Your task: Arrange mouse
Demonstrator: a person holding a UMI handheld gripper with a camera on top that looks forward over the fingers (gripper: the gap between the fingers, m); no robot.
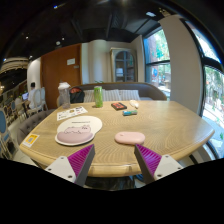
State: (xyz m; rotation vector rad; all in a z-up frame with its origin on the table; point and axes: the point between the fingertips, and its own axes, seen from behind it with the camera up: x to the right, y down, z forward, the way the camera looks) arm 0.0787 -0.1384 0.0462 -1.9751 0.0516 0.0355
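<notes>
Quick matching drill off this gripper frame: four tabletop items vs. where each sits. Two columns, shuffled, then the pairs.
Things:
1. pink mouse
2. green bottle
3. round white mat
4. dark flat item

Places:
A. far side of the wooden table, standing upright
B. just ahead of the right finger, on bare wood
C. ahead of the left finger, with a pink pouch on its near part
D. lying just right of the bottle

Pairs: 1-B, 2-A, 3-C, 4-D

The gripper is open, holding nothing.
</notes>
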